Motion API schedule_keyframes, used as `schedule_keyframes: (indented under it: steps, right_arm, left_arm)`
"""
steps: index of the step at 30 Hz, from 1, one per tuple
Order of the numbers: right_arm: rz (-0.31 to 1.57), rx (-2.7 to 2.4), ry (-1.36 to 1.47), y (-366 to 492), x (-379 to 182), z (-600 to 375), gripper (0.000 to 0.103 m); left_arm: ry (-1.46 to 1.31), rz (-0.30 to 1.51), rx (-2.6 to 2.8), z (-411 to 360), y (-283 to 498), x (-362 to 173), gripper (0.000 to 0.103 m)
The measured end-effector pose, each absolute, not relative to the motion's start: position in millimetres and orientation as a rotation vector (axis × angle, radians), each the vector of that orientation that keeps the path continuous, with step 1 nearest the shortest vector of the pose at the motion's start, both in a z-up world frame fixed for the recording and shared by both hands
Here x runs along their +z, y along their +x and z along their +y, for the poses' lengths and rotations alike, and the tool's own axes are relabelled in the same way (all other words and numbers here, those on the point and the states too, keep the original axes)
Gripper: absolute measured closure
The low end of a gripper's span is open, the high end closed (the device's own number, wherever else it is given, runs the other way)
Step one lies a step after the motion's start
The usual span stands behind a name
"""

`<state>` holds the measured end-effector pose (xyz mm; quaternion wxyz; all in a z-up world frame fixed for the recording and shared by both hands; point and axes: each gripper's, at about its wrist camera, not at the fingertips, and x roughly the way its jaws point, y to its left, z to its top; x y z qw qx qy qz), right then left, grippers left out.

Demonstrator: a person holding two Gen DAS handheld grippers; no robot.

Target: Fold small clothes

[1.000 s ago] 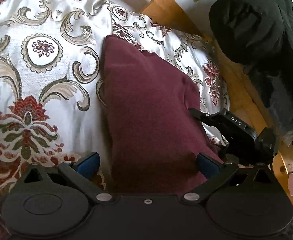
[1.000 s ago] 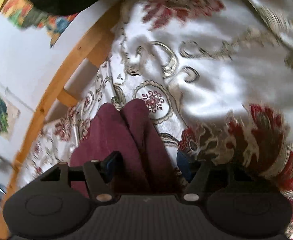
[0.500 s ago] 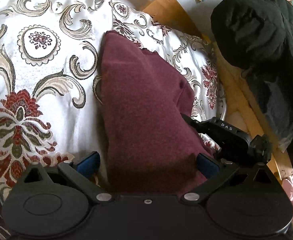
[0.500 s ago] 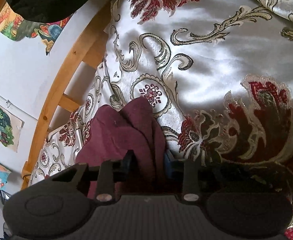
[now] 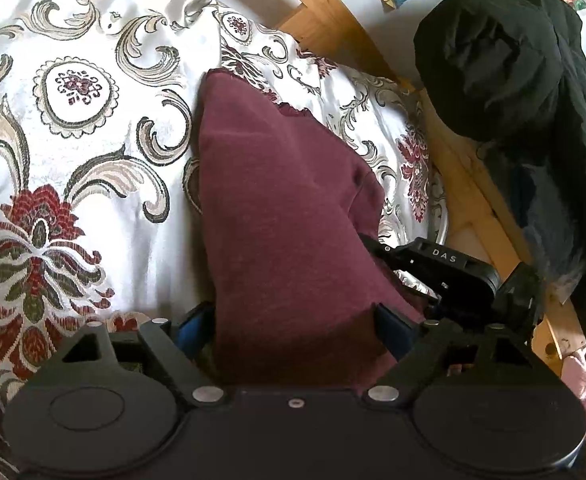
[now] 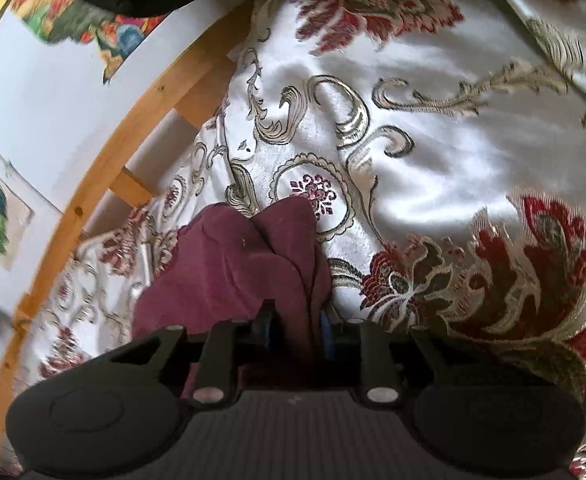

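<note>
A maroon knit garment lies on the patterned bedspread, stretching away from my left gripper. The left jaws are closing; the garment's near end lies between the blue pads, which stand at its two edges without squeezing it. In the right wrist view the same garment is bunched into folds. My right gripper pinches a fold at its near right edge; its jaws are opening slightly, and the pads still press the cloth. The right gripper's black housing shows at the garment's right side in the left wrist view.
The white satin bedspread with red and gold flowers covers the bed. A curved wooden bed rail runs along the right, with black clothing heaped beyond it and pink cloth lower down. Colourful pictures hang on the wall.
The right jaws went from wide apart around the garment's edge to pinched on a fold of it. The left jaws have drawn in a little toward the cloth.
</note>
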<state>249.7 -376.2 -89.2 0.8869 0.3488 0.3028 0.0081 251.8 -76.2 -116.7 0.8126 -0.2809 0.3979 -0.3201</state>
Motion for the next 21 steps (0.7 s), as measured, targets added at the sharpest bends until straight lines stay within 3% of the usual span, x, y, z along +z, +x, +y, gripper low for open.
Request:
schedule_keyframes:
  steps: [5,7,16,21]
  right_arm:
    - [0.637,-0.058,0.688,245,-85,-371,0.038]
    - [0.63,-0.065,0.704,241,-88,-370,0.033]
    - [0.555,-0.138,0.593,232,-94,-343,0.028]
    - [0.551,-0.148,0.569,230,-93,-339,0.033]
  left_arm:
    - [-0.608,0.856,-0.68,-75,251,-119,0.016]
    - [-0.604,0.857,-0.677,-75,251,-119,0.016]
    - [-0.588,0.856,-0.656,-73,246,-120,0.016]
    - [-0.59,0.854,-0.657,-73,247,-121,0.015]
